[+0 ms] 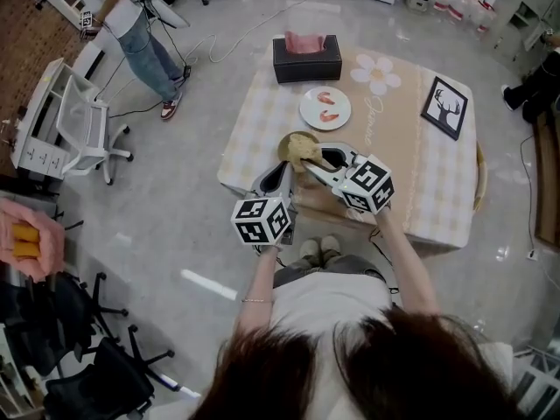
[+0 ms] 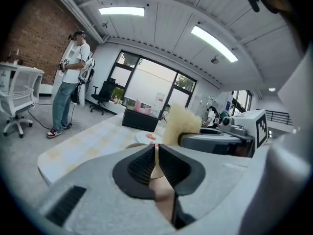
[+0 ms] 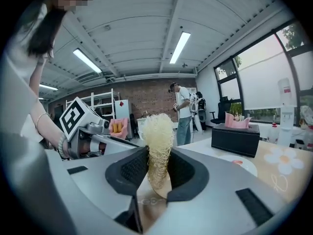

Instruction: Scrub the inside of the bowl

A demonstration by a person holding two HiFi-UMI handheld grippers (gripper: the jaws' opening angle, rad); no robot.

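Bowl [image 1: 286, 143], tan, at the worktop's [image 1: 411, 160] near edge: left hand-held gripper [image 2: 156, 153] clamps its rim; right hand-held gripper [image 3: 157, 163] clamps a loofah scrubber [image 3: 157, 131] over it.

The table [image 1: 249, 138] wears a pale yellow-and-white check cloth, crossed by a tan runner [image 1: 411, 156] with 1 white daisy [image 1: 377, 73]. The tissue box [image 1: 306, 64] is black and its tissue [image 1: 304, 42] pink. The plate [image 1: 343, 109] is white, the bowl [image 1: 285, 144] tan, the scrubber [image 3: 157, 131] pale straw-yellow. The left gripper [image 2: 156, 153] and right gripper [image 3: 157, 155] are grey with black-lined jaws, their marker cubes [image 1: 261, 220] black-and-white.
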